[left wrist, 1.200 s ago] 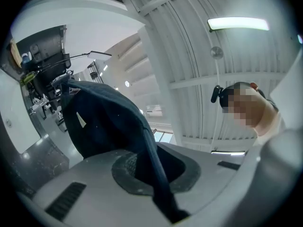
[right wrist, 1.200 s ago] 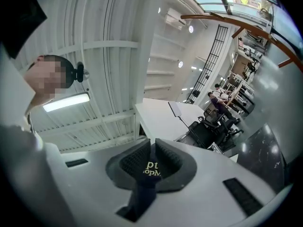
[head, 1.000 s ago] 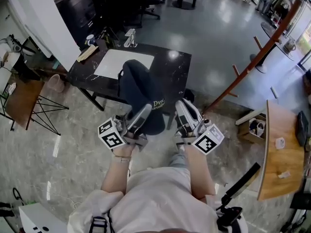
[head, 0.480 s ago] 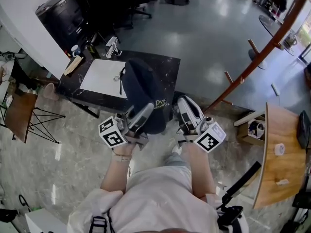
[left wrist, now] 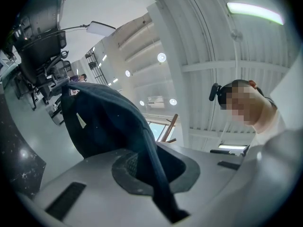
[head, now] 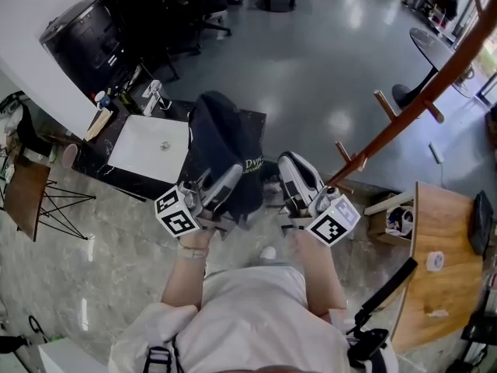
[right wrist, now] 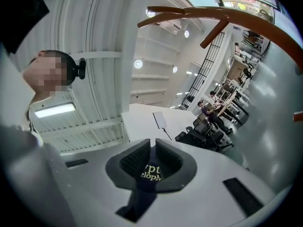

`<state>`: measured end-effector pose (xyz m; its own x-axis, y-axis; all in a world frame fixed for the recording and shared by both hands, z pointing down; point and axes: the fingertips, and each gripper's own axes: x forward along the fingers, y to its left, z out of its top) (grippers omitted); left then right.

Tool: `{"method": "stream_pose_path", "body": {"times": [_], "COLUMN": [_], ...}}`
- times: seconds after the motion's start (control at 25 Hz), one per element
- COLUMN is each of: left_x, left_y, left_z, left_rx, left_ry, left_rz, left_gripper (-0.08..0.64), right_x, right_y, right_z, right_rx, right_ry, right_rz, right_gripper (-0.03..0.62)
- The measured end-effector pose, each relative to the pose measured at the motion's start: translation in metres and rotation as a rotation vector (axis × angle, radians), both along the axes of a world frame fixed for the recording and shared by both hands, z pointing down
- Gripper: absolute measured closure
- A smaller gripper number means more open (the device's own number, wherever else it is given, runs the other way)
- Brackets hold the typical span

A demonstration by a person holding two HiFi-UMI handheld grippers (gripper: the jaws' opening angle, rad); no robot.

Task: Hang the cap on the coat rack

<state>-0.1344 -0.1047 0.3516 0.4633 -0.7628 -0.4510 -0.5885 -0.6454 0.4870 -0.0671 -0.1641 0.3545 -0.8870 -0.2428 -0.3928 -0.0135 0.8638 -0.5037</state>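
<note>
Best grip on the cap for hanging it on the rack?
Likely the bottom edge, one point each side, from below. The cap stands crown-up above the left gripper and right gripper, both clamped on its edge; that leaves the hollow free to drop over a coat rack peg.

Head view: cam on the person's head, facing fwd and steeply down past both arms to the left tongs, right tongs, cap and coat rack. Left gripper view: cam rides the tool, aimed up along its jaws at the ceiling, cap v. close. Right gripper view: likewise tilted up, rack overhead. Cap appears in all three; ceiling in both gripper views.
</note>
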Motion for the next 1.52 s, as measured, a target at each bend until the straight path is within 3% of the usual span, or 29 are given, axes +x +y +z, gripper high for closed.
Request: {"method": "stream_pose_path", "body": {"times": [0.16,0.64,1.08,1.52], "left_x": [0.021,0.028,0.021,0.039], "left_y": [-0.050,-0.065,-0.079,-0.077], "left_z": [-0.006,-0.016,-0.045,-0.077], "left_rx": [0.006,0.070,0.158,0.246], "left_ry": [-0.006,-0.018,0.033,-0.011], "left_rz": [-0.011,0.059,0.209,0.390], "left_gripper": [0.541,0.541,0.541,0.541], "right_x": [0.021,0.031,0.033,0.041], "right_y": [-0.052,-0.069,-0.085,-0.079], "right_z": [-0.008,-0.011,-0.019,-0.038], "right_rx": [0.007,0.037,0.053,0.092], "right_ry": [0.000,-0.009,0.016,0.016], "right_rz": [-0.004,0.056,0.161,0.261], "right_gripper": [0.545,0.545,0.543,0.538]}}
